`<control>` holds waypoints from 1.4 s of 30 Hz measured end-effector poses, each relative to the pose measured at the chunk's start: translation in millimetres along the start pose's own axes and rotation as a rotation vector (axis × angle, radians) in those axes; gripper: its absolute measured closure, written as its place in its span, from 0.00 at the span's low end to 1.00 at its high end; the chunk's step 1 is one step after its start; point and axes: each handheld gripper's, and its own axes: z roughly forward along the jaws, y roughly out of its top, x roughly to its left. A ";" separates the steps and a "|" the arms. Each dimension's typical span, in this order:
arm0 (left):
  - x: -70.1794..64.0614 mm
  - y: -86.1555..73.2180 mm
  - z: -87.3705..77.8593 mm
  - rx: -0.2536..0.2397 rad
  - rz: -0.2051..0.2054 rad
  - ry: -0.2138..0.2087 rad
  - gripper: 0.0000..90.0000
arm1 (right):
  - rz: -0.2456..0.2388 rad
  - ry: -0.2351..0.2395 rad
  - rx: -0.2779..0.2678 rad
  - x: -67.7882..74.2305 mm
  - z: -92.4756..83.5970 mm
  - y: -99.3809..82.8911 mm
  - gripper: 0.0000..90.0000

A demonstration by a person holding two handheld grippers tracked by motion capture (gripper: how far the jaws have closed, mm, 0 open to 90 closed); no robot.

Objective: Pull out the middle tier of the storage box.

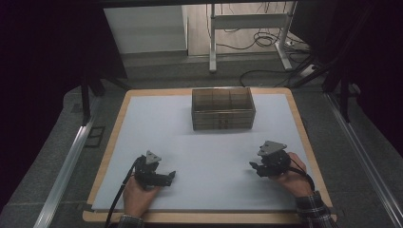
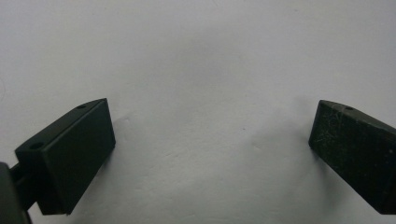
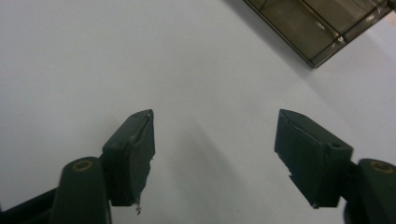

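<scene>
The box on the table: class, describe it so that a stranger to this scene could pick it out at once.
Start from the white sheet covering the wooden table. At its far edge, near the middle, stands a box. It is dark, see-through and open-topped, split into compartments, and stands far beyond both hand-held grippers.

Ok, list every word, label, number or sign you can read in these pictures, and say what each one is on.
None can be read. The clear box, the white sheet, the left claw and the right claw, both open, carry no visible writing, and neither do the grey plates on top of them.
</scene>
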 end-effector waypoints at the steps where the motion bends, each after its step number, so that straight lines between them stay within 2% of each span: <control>1: 0.0 0.0 0.0 0.000 0.000 0.000 0.00 | -0.010 -0.004 0.000 0.6 1.0 1.4 0.34; 9: 0.1 0.0 -0.1 0.001 0.001 0.000 0.00 | -0.078 -0.050 -0.005 1.9 10.5 10.6 0.39; 18: 0.1 0.0 -0.2 0.002 0.002 0.000 0.00 | -0.179 -0.118 -0.003 3.8 18.9 19.9 0.47; 29: 0.2 0.0 -0.2 0.002 0.003 0.001 0.00 | -0.283 -0.196 -0.017 9.1 31.3 30.4 0.50; 33: 0.4 0.0 -0.4 0.005 0.006 0.000 0.00 | -0.328 -0.233 -0.014 10.7 35.5 35.6 0.54; 36: 0.4 0.0 -0.4 0.005 0.006 0.000 0.00 | -0.352 -0.248 -0.005 12.0 38.2 38.9 0.54; 38: 0.4 0.0 -0.4 0.005 0.006 0.000 0.00 | -0.383 -0.271 0.002 13.8 40.7 41.5 0.55; 42: 0.4 0.0 -0.4 0.005 0.006 0.000 0.00 | -0.417 -0.306 0.019 18.1 46.4 46.4 0.56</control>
